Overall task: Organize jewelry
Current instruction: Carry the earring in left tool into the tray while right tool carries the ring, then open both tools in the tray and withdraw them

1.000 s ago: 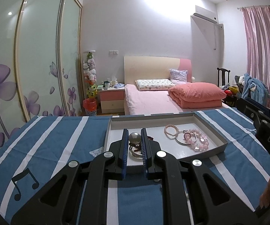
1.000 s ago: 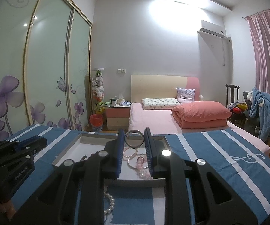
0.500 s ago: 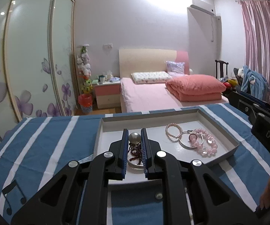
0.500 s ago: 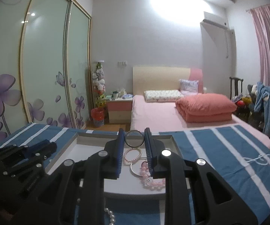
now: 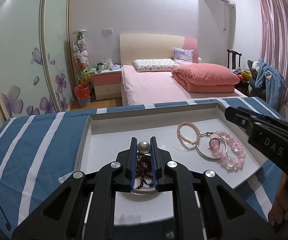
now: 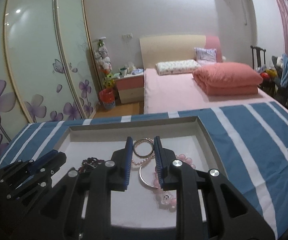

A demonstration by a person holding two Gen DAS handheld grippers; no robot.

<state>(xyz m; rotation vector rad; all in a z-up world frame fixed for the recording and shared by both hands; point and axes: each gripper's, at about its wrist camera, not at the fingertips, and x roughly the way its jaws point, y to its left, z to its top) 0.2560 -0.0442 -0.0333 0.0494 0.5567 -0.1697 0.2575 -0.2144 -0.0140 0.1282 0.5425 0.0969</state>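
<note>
The left claw (image 5: 143,147) is clamped on a large pearl (image 5: 143,147) at its fingertips, with a dark red bead strand (image 5: 142,170) showing between its fingers below. The right claw (image 6: 143,147) grips a thin metal ring (image 6: 143,147) held upright between its pads. Over the last second both claws have carried their pieces forward and slightly down, from the near edge of the white tray (image 5: 154,116) to a spot over its floor; the tray now fills more of each wrist view, and neither grip has loosened.

The tray sits on a worktop covered with a blue-and-white striped cloth (image 5: 35,146). To the right of the left claw, and directly beneath the right claw, lie a white pearl bracelet (image 5: 188,133), a silver bangle (image 5: 212,150) and a pink bead bracelet (image 5: 230,152), overlapping one another. A second dark bead cluster (image 6: 91,163) lies just left of the right claw, beside the left claw's fingers.

Both pieces are now inside the tray's bounds but apparently not yet set down, so the placing step looks close: what remains is probably lowering and releasing. The ring hangs right above the piled bracelets, so letting go there could tangle it with them.
</note>
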